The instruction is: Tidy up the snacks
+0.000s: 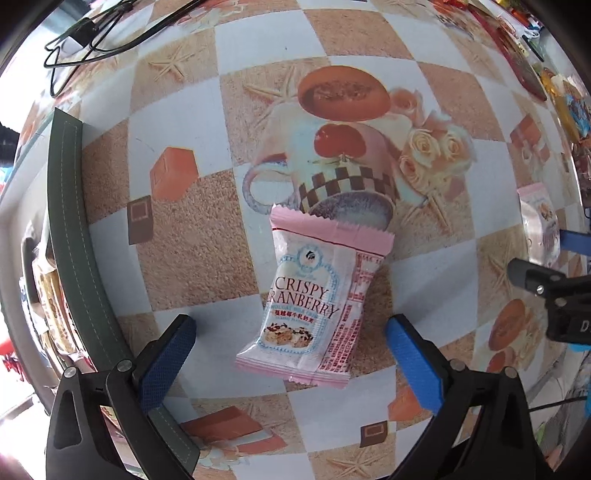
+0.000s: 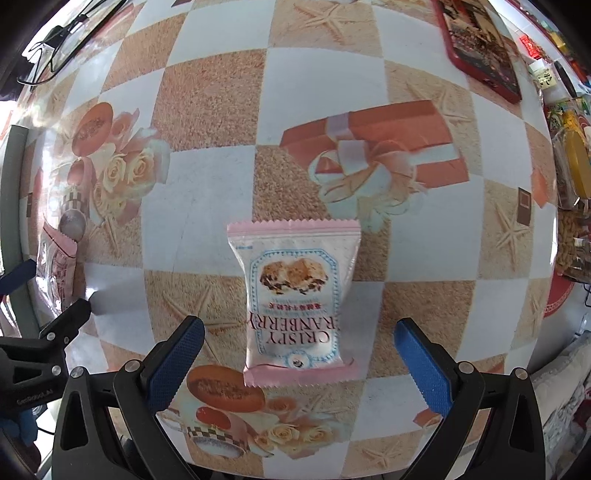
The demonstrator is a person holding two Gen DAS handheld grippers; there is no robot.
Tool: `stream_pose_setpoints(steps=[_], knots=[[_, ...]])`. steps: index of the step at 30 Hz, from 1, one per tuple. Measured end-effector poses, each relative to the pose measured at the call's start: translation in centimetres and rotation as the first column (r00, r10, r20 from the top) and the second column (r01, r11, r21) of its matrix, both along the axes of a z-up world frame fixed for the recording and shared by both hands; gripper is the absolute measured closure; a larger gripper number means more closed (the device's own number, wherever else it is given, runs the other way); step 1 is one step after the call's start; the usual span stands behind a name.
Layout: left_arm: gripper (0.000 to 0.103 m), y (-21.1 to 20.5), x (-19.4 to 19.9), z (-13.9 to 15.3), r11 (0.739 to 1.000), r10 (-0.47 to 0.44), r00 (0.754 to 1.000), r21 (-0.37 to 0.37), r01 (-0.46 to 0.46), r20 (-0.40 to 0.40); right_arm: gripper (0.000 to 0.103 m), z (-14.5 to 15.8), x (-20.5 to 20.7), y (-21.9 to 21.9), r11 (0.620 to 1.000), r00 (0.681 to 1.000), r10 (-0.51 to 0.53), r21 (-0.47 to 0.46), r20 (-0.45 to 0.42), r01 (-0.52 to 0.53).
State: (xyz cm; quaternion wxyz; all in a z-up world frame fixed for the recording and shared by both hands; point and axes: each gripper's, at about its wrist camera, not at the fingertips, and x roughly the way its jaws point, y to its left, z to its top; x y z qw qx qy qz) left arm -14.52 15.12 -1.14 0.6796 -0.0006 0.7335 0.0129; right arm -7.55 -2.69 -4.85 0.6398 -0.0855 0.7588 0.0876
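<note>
A pink and white Crispy Cranberry packet lies flat on the patterned tablecloth. My left gripper is open, its blue pads on either side of the packet's near end without touching it. In the right wrist view, a second packet of the same kind lies with its print upside down. My right gripper stands open astride that packet's near end, with a gap on both sides. Each view also catches the other packet at its edge: one at the right, one at the left.
A dark green container wall runs along the left side, with packaged snacks behind it. A red-cased phone lies at the far right of the table. Snack jars and bags crowd the right edge. Black cables lie at the far left.
</note>
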Motion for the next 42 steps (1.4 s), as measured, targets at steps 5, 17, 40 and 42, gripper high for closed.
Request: stream_pose_setpoints(steps=[5,17,40,42], knots=[[0.007,-1.0,-0.2,0.5,1.000,-0.008,1.000,-0.006,0.008,0.010,0.016,0.0,-1.0,0.9,1.000,1.000,0.001,0.001,0.012,-0.001],[0.059,-4.0,-0.9,2.9,0.997,0.022,0.998,-0.080,-0.017,0.054,0.063,3.6,-1.8,1.0,0.995,0.999,-0.031,0.093,0.024,0.029],[0.058,7.0,-5.3,10.8,0.967,0.255,0.932,-0.079,-0.243,0.256,0.063,10.5,-1.7,10.6,0.966,0.987,0.133,0.210,0.090,-0.150],[0.058,8.7,-6.1,11.2,0.957,0.290,0.920,-0.080,-0.279,0.264,0.063,10.9,-1.9,12.4,0.958,0.981,0.169,0.219,0.100,-0.187]])
